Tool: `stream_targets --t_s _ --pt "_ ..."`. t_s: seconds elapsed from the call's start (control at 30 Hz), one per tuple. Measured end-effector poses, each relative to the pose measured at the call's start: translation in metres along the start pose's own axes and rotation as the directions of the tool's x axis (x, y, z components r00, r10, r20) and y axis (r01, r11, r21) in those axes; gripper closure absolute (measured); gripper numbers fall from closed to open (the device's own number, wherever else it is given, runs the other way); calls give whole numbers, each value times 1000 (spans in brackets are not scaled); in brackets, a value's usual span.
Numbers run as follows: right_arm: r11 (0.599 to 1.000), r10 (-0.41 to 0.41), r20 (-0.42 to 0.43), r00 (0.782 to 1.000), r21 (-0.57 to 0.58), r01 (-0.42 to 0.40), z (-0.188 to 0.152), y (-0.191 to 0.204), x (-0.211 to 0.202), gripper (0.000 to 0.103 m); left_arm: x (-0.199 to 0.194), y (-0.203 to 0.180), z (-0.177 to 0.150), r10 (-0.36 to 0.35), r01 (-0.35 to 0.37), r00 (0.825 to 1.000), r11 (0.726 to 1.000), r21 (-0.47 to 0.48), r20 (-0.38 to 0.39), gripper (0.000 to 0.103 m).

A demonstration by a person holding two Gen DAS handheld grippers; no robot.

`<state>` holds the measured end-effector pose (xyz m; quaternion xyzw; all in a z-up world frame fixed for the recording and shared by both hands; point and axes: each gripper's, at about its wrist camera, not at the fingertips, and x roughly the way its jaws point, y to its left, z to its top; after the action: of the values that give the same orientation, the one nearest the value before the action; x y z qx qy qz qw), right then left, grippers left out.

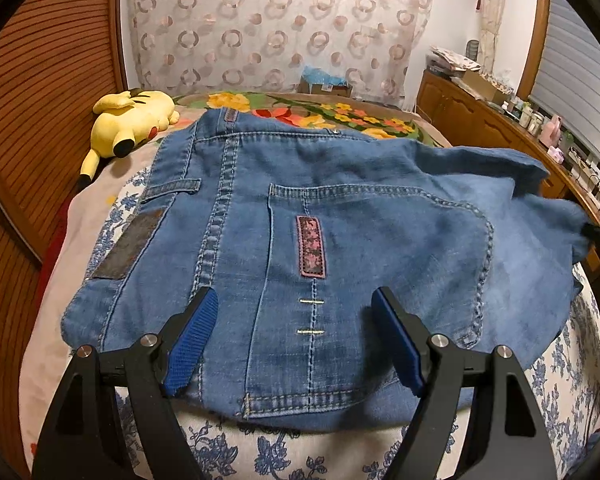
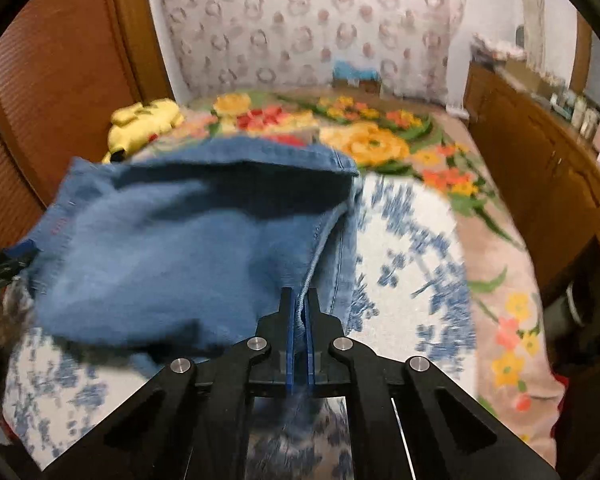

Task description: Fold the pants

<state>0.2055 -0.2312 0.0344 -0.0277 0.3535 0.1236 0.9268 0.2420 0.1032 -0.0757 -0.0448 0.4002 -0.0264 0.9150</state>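
lying seat-up, blue denim pants (image 1: 300,216), one edge lifted and rumpled

No readable text, brand, number or sign shows in either view. The dark patch (image 1: 130,243) on the jeans (image 1: 340,240), at about nine o'clock in the left wrist view, is too worn and dim to read.

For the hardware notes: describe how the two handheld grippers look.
Both match. The left gripper and right gripper have matte black angular linkage arms with triangular cut-outs, round silver pivot pins, and flat blue ribbed pads lining the fingers. No cables, markings or sleeves are visible.
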Motion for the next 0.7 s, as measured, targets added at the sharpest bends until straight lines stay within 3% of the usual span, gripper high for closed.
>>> stream_targets --t_s 0.17,0.33,0.53,0.6,0.67,0.7 --pt "1000 4 26 1000 25 -5 -16 -8 -40 100 -9 14 2 17 -16 1000 1000 -14 26 23" --pt "997 32 -75 997 71 -26 -48 -16 -13 100 -12 33 2 53 -52 998 998 -41 32 23" --pt "994 37 -102 994 105 -26 -66 -23 14 99 -20 55 -2 111 -109 993 992 -67 34 23" --pt "995 12 -107 994 100 -2 -67 -25 19 94 -21 62 -4 127 -125 991 989 -76 32 23" --pt "994 -35 -134 990 102 49 -69 -27 27 68 -22 67 -6 139 -136 990 987 -85 29 23" --pt "992 -41 -141 989 111 57 -68 -24 29 65 -22 70 -8 144 -141 989 986 -90 26 23"
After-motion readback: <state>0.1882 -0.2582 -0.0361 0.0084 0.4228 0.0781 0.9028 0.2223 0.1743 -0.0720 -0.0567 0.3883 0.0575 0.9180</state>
